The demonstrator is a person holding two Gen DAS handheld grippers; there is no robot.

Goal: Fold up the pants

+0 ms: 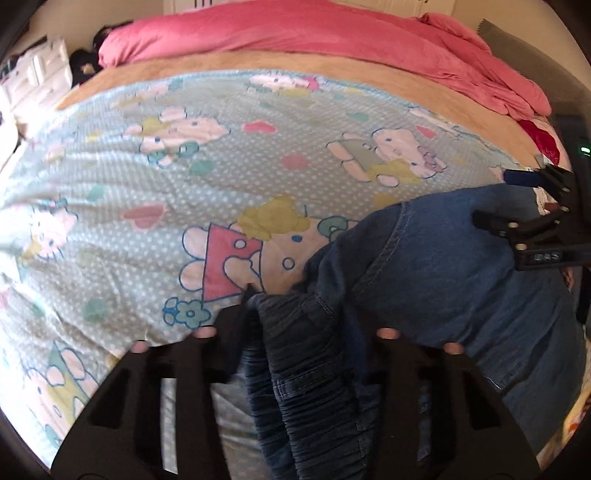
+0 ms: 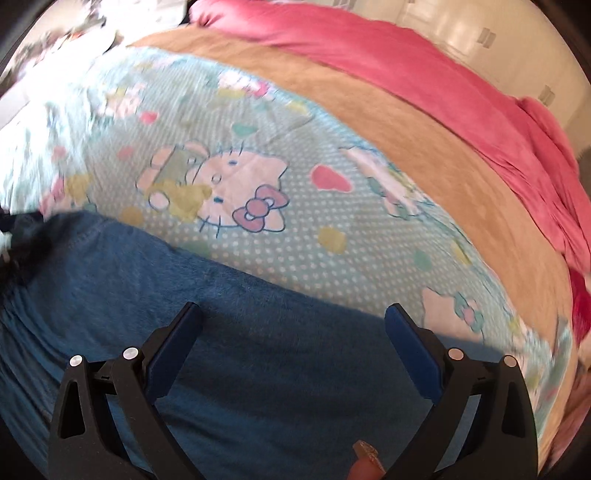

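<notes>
Blue denim pants (image 1: 424, 266) are lying on a cartoon-cat blanket (image 1: 155, 192) spread over a bed, toward the bed's near edge, with a tan sheet (image 1: 258, 61) and a pink duvet (image 1: 303, 29) bunched along the far edge. The left gripper (image 1: 314, 317) is pinching the pants' gathered waistband between its closed-in fingers. The right gripper (image 2: 291, 325) is hovering over the flat denim leg with its blue-padded fingers (image 2: 410, 354) spread wide apart, holding nothing.

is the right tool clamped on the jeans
No, the right tool hangs open above the jeans, its two blue pads wide apart with no fabric pinched between them.
</notes>
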